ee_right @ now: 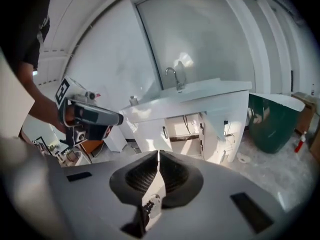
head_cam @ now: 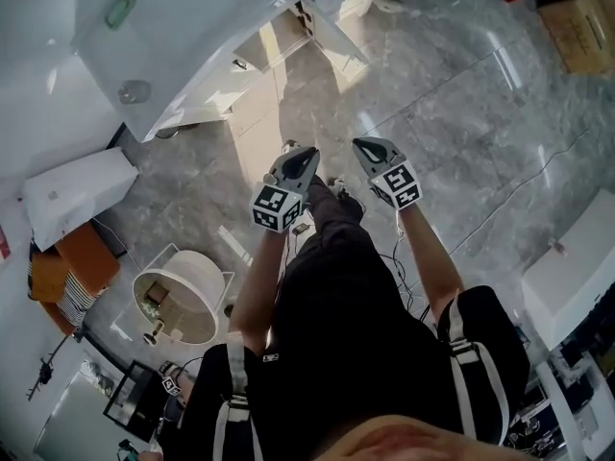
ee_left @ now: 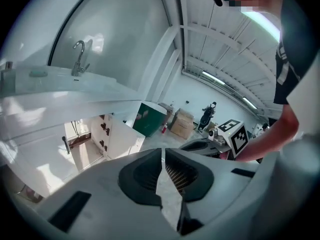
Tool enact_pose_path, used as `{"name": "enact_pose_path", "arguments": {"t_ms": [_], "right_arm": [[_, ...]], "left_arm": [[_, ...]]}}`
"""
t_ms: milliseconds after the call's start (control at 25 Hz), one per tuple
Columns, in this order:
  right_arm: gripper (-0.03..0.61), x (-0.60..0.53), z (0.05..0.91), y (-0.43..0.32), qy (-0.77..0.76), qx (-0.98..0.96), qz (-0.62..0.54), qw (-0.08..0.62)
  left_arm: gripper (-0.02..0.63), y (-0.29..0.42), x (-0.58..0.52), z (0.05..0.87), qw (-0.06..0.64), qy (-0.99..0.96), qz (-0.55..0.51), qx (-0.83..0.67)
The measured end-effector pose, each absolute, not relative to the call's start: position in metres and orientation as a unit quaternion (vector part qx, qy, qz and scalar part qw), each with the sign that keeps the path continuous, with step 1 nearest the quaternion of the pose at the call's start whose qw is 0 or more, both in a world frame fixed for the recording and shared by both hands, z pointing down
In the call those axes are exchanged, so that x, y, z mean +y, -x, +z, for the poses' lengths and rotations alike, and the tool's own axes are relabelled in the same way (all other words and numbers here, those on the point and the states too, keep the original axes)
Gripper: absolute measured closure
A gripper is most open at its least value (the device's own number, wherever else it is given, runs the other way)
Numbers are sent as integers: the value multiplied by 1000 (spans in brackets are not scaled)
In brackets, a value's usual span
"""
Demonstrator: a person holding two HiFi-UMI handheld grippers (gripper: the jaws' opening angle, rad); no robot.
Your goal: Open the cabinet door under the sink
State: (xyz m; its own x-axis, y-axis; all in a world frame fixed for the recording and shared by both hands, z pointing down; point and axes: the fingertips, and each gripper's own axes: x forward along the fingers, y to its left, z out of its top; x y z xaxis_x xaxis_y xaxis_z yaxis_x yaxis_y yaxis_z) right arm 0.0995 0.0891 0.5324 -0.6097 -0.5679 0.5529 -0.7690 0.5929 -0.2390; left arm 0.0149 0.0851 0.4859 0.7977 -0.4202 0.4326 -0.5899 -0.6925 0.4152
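Observation:
The white sink cabinet [ee_right: 200, 129] stands under a countertop with a chrome tap [ee_right: 172, 76]. Its right door [ee_right: 227, 131] hangs open and shows pipes inside; the left door [ee_right: 152, 134] with a dark handle is closed. From above, the open door [head_cam: 332, 32] juts from under the countertop [head_cam: 192, 56]. My left gripper [head_cam: 288, 148] and right gripper [head_cam: 359, 143] are held in the air side by side, well short of the cabinet. Both sets of jaws are shut on nothing. The left gripper view shows the open door [ee_left: 117, 136] beyond the left gripper [ee_left: 162, 151].
A green bin [ee_right: 272, 121] stands right of the cabinet, with a red extinguisher [ee_right: 300, 141] beside it. On the marble floor are a cardboard box [head_cam: 581, 27], a round white basin [head_cam: 183, 296], a white box [head_cam: 77, 190] and a thin cable [head_cam: 500, 209].

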Motion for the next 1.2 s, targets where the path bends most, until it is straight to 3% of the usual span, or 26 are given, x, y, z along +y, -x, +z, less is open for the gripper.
{"name": "enact_pose_path", "arguments": {"t_ms": [120,400,1200], "right_arm": [[512,91,492,-88,-389,-873,215,200],[512,87,427,-78,-367,-891,117,238],[512,134,402,-104,-347,-892,102,273]], "left_arm": [[583,-4,101,465,270,-905,148,-293],[583,19,113,425,245,-899,137,-336],[583,29,152,390,217,-888,117,-387]]}}
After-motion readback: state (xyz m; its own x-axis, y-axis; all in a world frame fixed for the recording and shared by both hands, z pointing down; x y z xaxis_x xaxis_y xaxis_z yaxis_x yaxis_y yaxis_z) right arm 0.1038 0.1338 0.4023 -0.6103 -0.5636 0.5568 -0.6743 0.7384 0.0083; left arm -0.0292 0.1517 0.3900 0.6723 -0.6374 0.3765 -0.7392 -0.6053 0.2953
